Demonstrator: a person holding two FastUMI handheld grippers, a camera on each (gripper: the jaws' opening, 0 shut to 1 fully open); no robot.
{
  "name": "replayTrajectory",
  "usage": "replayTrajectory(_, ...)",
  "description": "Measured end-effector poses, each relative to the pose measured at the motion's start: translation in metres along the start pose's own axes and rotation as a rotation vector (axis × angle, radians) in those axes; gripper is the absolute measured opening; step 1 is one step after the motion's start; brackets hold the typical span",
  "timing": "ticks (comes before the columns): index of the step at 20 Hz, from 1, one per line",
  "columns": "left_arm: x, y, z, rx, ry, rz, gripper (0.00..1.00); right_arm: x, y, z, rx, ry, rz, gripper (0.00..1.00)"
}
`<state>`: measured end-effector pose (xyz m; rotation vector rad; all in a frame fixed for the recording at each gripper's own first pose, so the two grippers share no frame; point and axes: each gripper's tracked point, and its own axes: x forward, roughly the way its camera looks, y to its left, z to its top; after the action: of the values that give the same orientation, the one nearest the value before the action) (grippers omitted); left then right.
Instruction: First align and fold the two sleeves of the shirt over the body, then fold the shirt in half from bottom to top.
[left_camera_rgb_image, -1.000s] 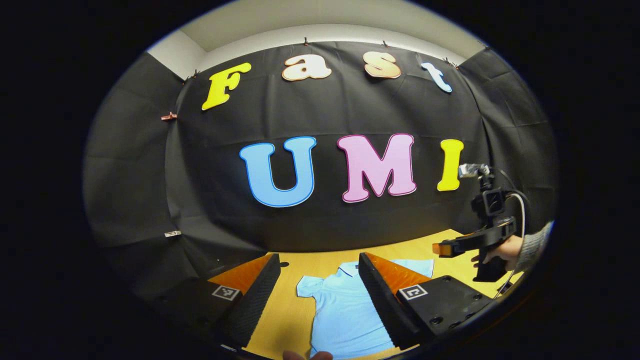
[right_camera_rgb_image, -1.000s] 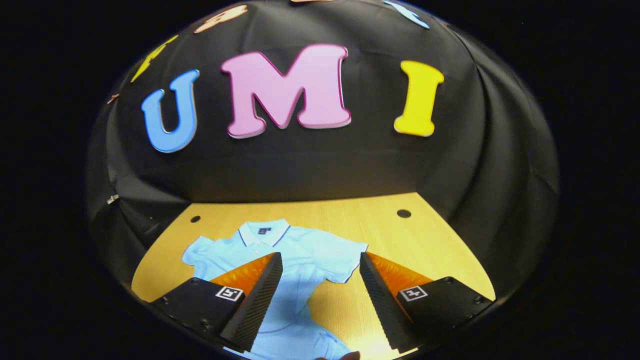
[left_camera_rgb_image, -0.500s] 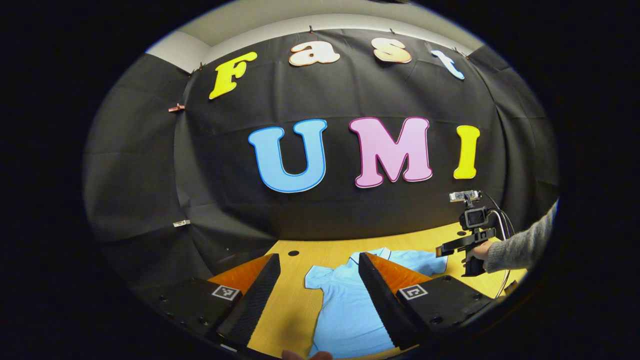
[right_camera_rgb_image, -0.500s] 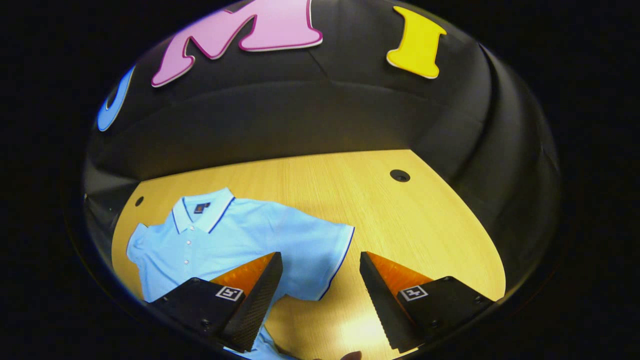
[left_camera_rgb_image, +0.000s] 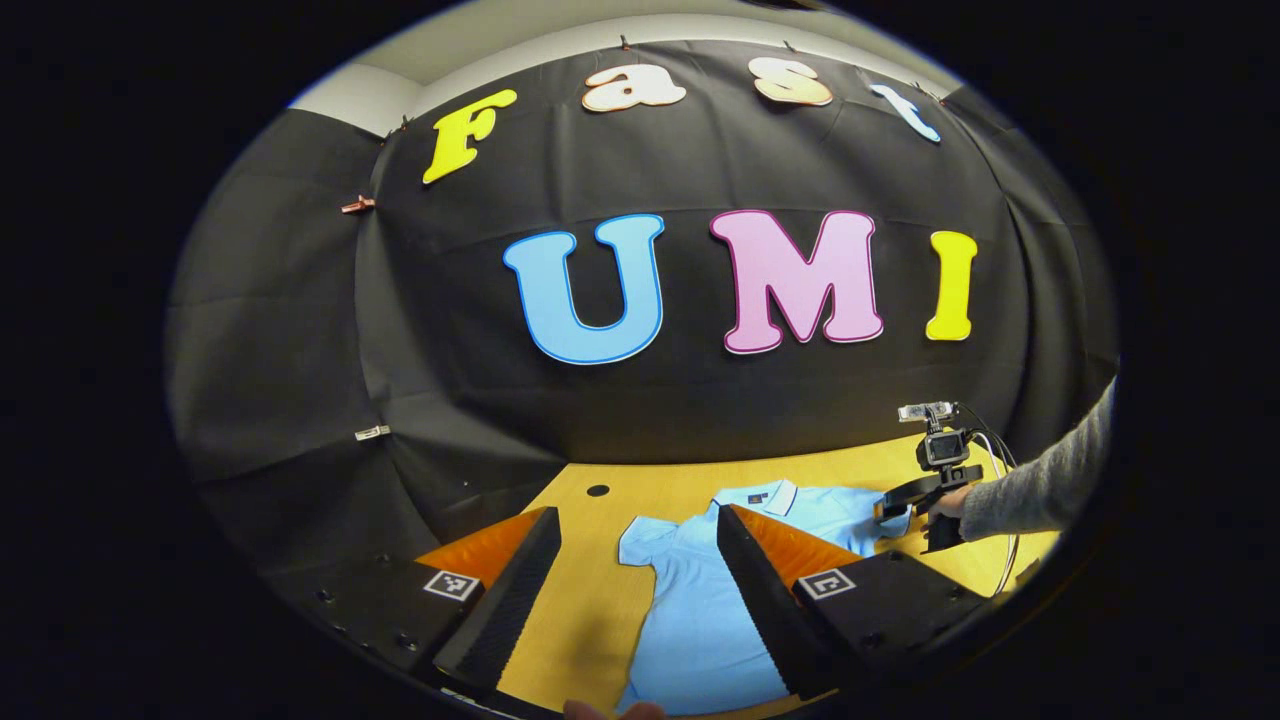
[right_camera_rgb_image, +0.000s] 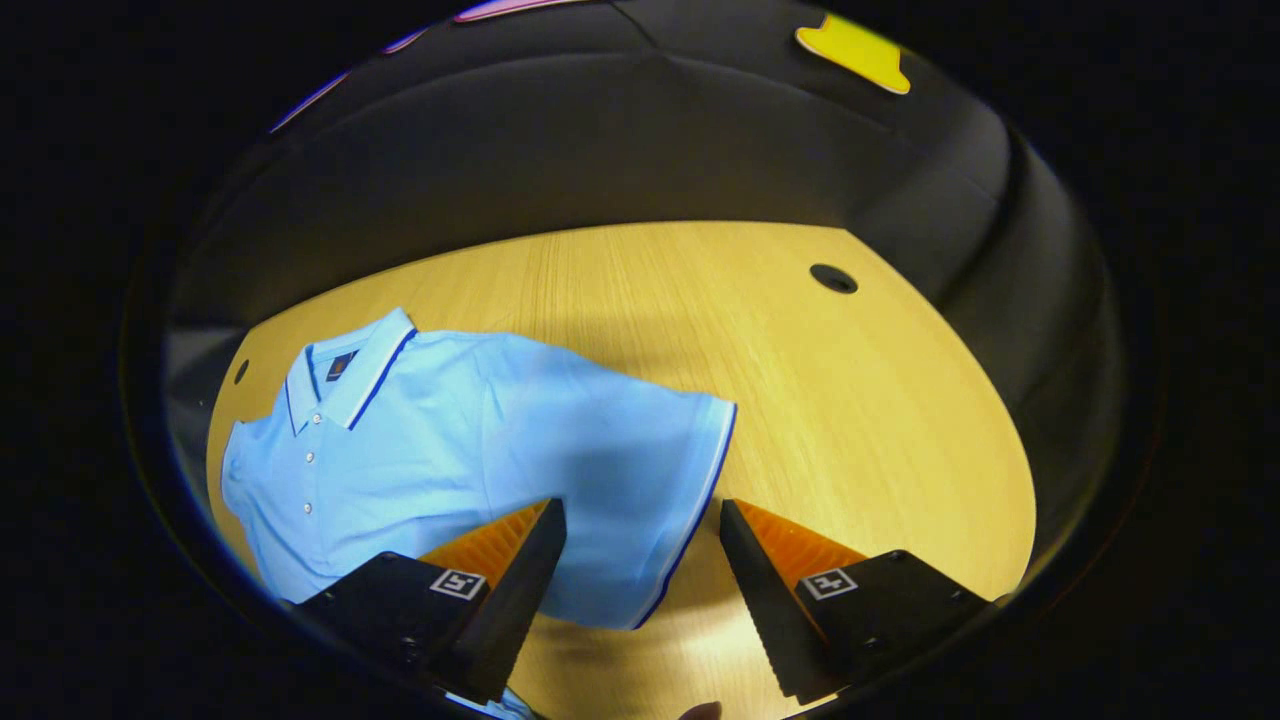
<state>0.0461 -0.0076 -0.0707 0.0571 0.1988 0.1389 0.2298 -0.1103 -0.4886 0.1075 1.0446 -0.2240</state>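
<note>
Shirt: light blue short-sleeved polo, lying flat and face up on the wooden tabletop, collar toward the far side by the black booth wall, button placket showing.

Right gripper view: the right hand-held gripper has its fingers spread wide, nothing between them. It sits over the near end of one short sleeve. The sleeve's dark-trimmed cuff edge runs through the gap between the two fingers, closer to the right finger; the left finger overlaps the sleeve cloth. Whether either finger touches the fabric cannot be told. The shirt's body stretches away to the left and far from this gripper. Bare tabletop lies to the right, with a round dark hole in the far right part.

Left gripper view: the left hand-held gripper is likewise spread, empty, raised above the near part of the tabletop. The shirt lies ahead of it, body partly behind the right finger, the other sleeve visible in the gap. Farther right, the right hand-held gripper is held by a hand in a grey sleeve, low at the shirt's right shoulder.
</note>
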Motion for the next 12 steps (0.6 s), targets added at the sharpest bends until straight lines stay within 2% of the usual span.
replayTrajectory(2,0.001,0.003,-0.003,-0.005,0.006,0.008,1.00,0.000,0.004,-0.001,-0.003,0.000,0.008,0.97)
replayTrajectory(3,0.001,0.004,-0.006,-0.009,0.011,0.011,1.00,-0.001,0.007,-0.001,-0.017,-0.007,0.014,0.91)
replayTrajectory(5,0.003,0.008,-0.009,-0.015,0.019,0.019,1.00,0.000,0.014,0.001,-0.035,-0.015,0.032,0.72)
replayTrajectory(6,0.003,0.010,-0.010,-0.015,0.023,0.023,1.00,-0.001,0.017,0.000,-0.037,-0.015,0.041,0.59)
replayTrajectory(7,0.003,0.012,-0.011,-0.014,0.026,0.026,1.00,-0.001,0.022,-0.001,-0.036,-0.019,0.047,0.37)
replayTrajectory(8,0.003,0.014,-0.012,-0.013,0.027,0.029,1.00,0.000,0.025,0.000,-0.035,-0.022,0.055,0.27)
replayTrajectory(9,0.002,0.016,-0.012,-0.012,0.028,0.033,1.00,-0.001,0.026,0.000,-0.038,-0.028,0.056,0.05)
replayTrajectory(10,0.002,0.018,-0.012,-0.011,0.027,0.034,1.00,-0.001,0.029,0.000,-0.040,-0.026,0.065,0.10)
replayTrajectory(12,0.001,0.020,-0.013,-0.009,0.030,0.035,1.00,0.000,0.030,0.001,-0.026,-0.027,0.073,0.07)
